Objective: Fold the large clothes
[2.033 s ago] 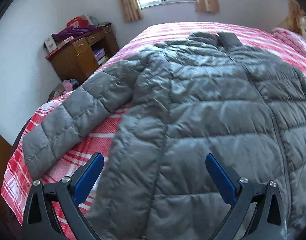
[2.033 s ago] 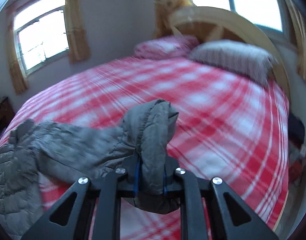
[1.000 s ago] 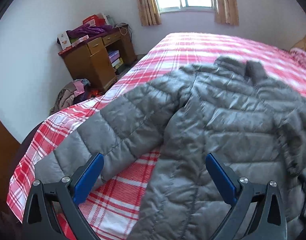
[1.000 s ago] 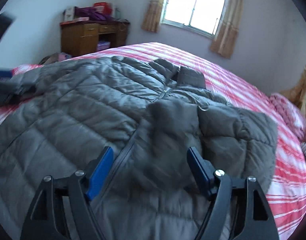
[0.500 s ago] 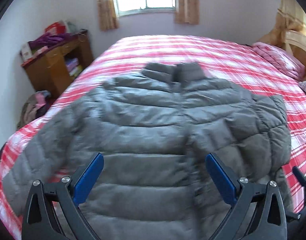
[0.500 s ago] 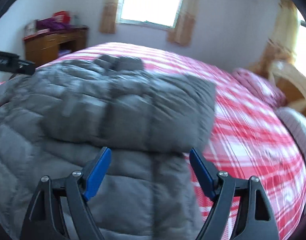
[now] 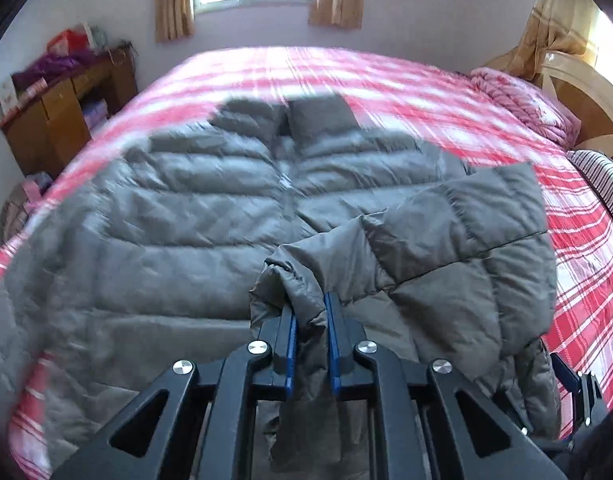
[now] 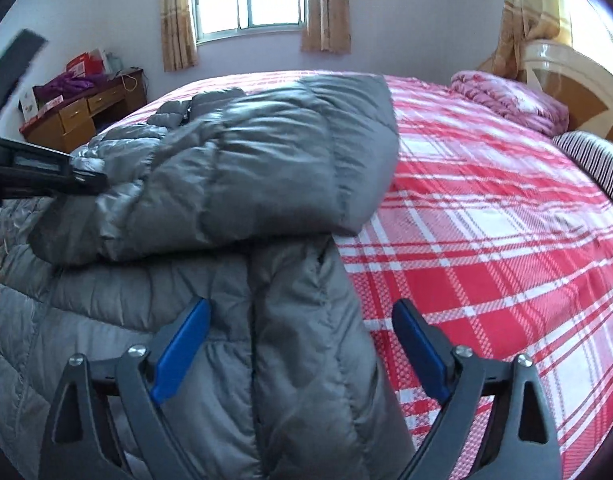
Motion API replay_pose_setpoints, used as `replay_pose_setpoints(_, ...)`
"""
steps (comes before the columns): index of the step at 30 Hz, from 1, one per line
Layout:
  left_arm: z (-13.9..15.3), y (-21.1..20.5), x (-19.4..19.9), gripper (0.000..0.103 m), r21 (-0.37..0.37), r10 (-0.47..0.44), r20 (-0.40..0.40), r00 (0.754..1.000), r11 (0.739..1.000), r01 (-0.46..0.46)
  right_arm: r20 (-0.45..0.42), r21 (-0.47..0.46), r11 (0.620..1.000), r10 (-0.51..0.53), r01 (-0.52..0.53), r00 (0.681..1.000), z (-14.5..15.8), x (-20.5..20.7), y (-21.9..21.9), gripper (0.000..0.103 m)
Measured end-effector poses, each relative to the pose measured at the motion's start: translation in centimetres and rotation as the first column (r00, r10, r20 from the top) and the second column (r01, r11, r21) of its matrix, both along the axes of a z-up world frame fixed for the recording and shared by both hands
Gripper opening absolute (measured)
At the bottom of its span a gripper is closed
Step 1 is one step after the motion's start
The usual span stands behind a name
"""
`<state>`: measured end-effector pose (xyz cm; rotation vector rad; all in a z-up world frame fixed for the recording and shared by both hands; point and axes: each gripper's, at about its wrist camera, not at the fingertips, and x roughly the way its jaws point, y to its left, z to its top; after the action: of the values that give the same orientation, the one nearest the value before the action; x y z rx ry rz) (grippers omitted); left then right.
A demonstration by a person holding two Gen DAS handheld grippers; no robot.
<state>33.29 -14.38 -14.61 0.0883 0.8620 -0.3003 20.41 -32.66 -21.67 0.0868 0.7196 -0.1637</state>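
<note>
Half a second ago the left gripper (image 7: 309, 344) was wide and empty; now it holds the cuff of the sleeve (image 7: 458, 236), folded over the jacket (image 7: 166, 220) on the bed (image 8: 486, 208). The right gripper (image 8: 300, 352) stays wide at the jacket's right edge. The sleeve fold seems near finished.

The left hand-held gripper (image 7: 310, 344), wide apart half a second ago, is now pinching the cuff of the grey jacket's sleeve (image 7: 446, 240) between its blue pads (image 7: 291, 354). The right hand-held gripper (image 8: 302, 352), clamped on that cuff two seconds ago, is now hanging spread over the jacket (image 8: 298, 380), with the sleeve lying folded across the body ahead of it.
</note>
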Motion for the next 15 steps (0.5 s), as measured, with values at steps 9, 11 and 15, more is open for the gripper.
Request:
replay_pose_setpoints(9,-1.0,7.1,0.1,0.012,0.101,0.125,0.031,0.992,0.987,-0.127,-0.019,0.019,1.000,-0.004,0.005,1.000,-0.3,-0.3,-0.6,0.096)
replay_pose_setpoints(11,-2.0,7.7,0.3,0.013,0.115,0.148,0.025,0.989,0.982,-0.150,-0.023,0.036,0.999,-0.002,0.003,1.000,-0.4,-0.2,-1.1,0.096)
replay_pose_setpoints(15,-3.4,7.9,0.5,0.017,0.164,0.170,0.069,0.983,0.970,-0.180,-0.032,0.053,0.999,0.001,0.001,1.000,-0.5,-0.1,-1.2,0.097)
